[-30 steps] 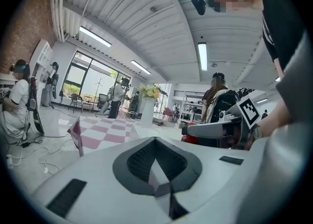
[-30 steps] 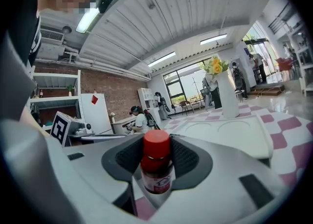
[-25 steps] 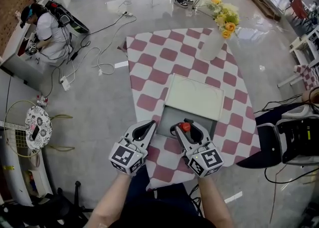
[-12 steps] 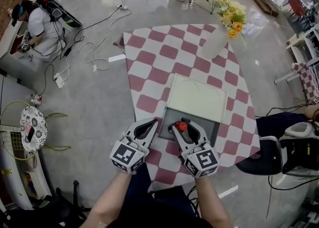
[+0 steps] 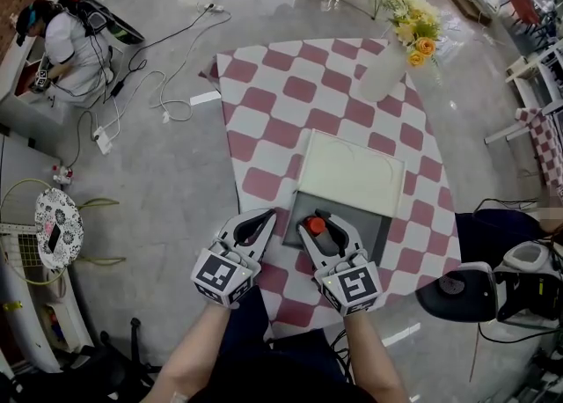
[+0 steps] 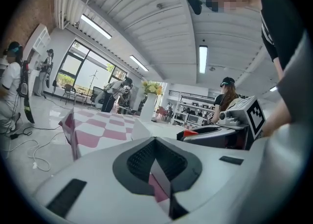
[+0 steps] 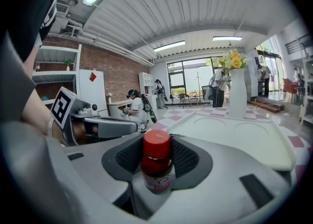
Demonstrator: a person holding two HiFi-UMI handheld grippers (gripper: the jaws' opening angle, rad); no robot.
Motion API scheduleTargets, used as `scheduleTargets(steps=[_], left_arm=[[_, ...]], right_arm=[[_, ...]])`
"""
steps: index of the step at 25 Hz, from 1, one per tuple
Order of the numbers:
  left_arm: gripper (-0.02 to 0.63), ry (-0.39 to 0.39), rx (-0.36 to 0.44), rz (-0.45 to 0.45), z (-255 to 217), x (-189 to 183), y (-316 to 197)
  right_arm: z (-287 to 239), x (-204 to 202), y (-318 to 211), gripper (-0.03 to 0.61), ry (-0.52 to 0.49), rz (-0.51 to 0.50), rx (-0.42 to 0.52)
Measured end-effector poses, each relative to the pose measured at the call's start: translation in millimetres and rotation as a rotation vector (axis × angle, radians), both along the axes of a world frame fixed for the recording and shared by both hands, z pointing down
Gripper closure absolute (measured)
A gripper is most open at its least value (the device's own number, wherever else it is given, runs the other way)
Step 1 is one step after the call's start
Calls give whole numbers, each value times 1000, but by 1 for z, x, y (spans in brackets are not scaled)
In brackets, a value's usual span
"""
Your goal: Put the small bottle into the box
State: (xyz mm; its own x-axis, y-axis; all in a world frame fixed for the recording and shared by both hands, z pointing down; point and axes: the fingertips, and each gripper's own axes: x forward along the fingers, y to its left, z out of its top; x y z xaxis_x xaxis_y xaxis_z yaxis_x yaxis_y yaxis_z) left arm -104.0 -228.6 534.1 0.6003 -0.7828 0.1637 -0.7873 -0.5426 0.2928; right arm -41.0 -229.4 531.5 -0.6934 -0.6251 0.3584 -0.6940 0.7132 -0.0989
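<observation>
Both forearms reach forward side by side over the tabletop (image 5: 264, 120), and the left hand-held gripper (image 5: 264, 216) is pinched closed on nothing beside the box (image 5: 376, 232). The right hand-held gripper (image 5: 321, 225) clamps the small bottle (image 7: 156, 162) upright by its body, below the red cap, over the box's dark tray. The bottle looks light, rigid and smooth-sided, so likely slippery, and a firm mid-body hold suits it

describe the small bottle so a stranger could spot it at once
On the pink-checked table sits an open white box. At its near edge the right gripper holds the bottle upright. Its bright red cap marks it out between the grey jaws.
</observation>
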Motion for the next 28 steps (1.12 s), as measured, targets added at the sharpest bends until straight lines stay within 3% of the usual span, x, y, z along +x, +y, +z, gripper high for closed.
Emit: scheduleTargets(steps=[9, 24, 28], left_arm=[[612, 7, -8, -16, -1, -6, 3], [612, 13, -5, -32, -2, -12, 9], [612, 14, -5, -28, -1, -10, 9]], right_arm=[[8, -8, 4, 414, 86, -43, 9], [10, -10, 8, 410, 111, -55, 5], [9, -9, 9, 380, 105, -56, 4]])
